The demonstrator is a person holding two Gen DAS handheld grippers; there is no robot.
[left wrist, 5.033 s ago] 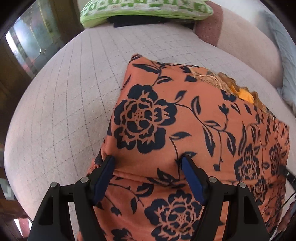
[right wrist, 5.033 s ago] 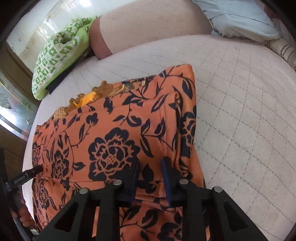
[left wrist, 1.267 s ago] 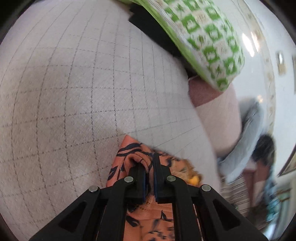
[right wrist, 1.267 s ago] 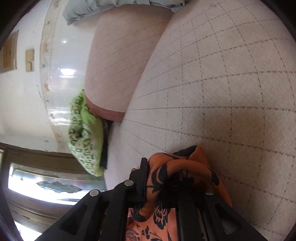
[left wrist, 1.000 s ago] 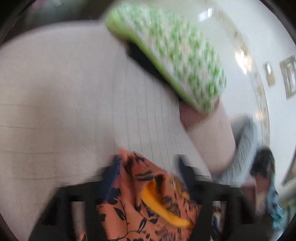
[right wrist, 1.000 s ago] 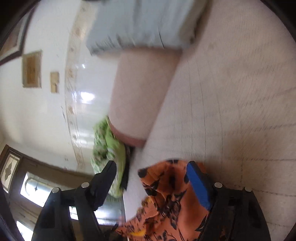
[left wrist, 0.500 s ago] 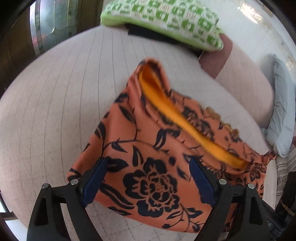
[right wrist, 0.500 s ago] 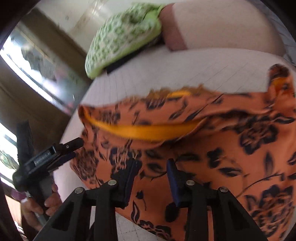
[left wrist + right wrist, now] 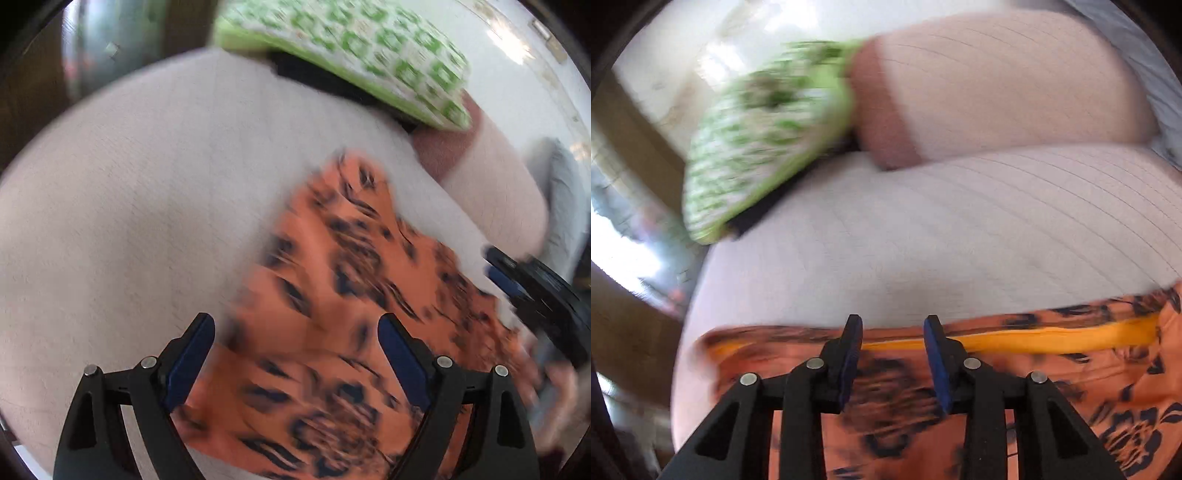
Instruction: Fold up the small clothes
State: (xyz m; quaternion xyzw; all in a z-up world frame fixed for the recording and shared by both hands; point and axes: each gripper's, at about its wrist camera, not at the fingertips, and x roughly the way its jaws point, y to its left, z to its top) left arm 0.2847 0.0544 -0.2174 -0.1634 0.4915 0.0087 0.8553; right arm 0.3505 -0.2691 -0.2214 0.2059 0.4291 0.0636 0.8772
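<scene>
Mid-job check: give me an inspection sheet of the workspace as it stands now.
Surface: pale quilted bed cover, pictures motion-blurred.
Job's things: orange floral garment lying on the cover; yellow inner band showing along its far edge.
Clutter: green patterned pillow on a dark item at the head; grey pillow beyond.
Grippers: left gripper jaws wide apart over the garment; right gripper jaws apart, nothing between them.
Cables: nothing seen.
Surroundings: padded headboard; white wall.

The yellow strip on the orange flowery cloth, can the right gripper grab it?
Probably yes. The yellow strip lies just past the right gripper, whose fingers are open, with nothing between them.
</scene>
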